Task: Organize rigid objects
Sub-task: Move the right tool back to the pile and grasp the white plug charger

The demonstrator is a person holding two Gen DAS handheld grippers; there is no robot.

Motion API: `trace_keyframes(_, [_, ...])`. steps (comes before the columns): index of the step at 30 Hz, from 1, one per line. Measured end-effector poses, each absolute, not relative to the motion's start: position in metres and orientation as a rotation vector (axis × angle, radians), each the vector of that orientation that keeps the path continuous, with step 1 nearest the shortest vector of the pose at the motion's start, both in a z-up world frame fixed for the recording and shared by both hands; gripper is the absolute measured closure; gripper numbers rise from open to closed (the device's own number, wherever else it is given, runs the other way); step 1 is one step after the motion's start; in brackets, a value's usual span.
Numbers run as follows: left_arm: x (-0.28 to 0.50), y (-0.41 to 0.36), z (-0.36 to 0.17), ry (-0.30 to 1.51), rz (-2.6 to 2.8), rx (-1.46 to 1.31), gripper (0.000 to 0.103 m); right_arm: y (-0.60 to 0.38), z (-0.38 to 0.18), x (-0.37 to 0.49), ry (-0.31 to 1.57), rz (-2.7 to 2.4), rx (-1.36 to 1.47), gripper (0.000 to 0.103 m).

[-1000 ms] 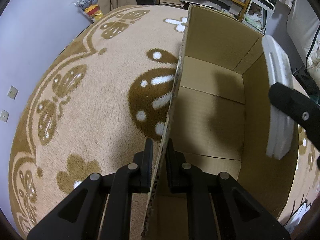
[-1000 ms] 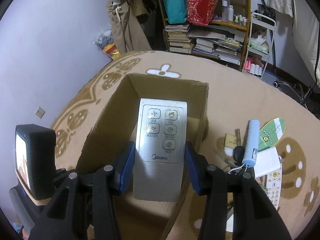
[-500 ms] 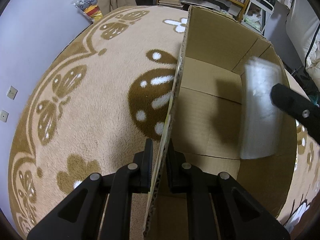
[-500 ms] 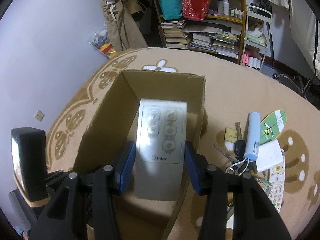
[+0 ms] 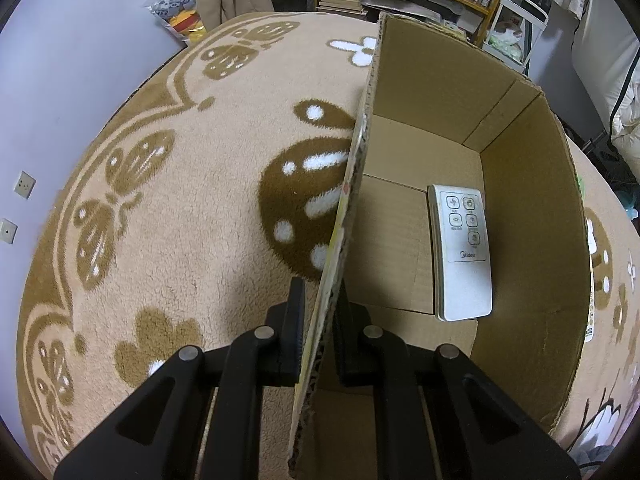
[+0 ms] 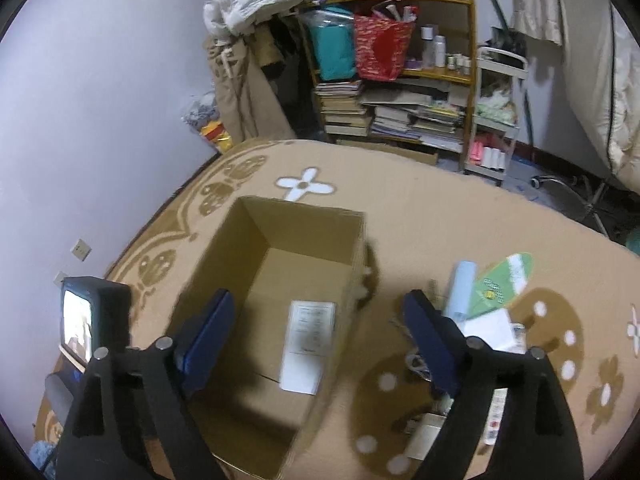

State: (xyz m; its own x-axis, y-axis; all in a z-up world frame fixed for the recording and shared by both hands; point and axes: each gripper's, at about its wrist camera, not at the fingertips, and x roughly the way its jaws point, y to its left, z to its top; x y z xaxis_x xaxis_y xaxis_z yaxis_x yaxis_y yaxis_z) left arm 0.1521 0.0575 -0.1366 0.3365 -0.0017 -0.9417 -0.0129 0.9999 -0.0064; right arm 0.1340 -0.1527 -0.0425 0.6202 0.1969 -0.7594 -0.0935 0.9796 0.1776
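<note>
An open cardboard box (image 5: pixel 532 216) (image 6: pixel 240 264) stands on a tan patterned carpet. A white remote control (image 5: pixel 462 250) (image 6: pixel 310 344) lies flat on the box floor, buttons up. My left gripper (image 5: pixel 318 312) is shut on the box's near side wall, one finger inside and one outside. Above the box, my right gripper (image 6: pixel 318 324) has its jaws opening wide, its blue pads apart, and nothing sits between them; the remote lies well below.
Right of the box lie several small objects on the carpet: a pale blue tube (image 6: pixel 460 288), a green fan-shaped card (image 6: pixel 504 280), a white pad (image 6: pixel 490 330) and keys. A cluttered bookshelf (image 6: pixel 400 92) and a white cart (image 6: pixel 498 116) stand at the back.
My right gripper let go of the remote, which dropped onto the box floor. The gripper opened wide and rose away from the box. The left gripper kept still on the box wall.
</note>
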Motion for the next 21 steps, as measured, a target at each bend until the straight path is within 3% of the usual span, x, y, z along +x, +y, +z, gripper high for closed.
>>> trace_keyframes(2, [0.151,0.057,-0.136,1.227,0.006,-0.013,0.091,-0.162,-0.043,0.130,0.886,0.132,0.116,0.005])
trace_keyframes(21, [0.147,0.055,-0.134,1.221,0.004,0.010,0.091,-0.221,-0.112,0.094,1.003,-0.069,0.181,0.004])
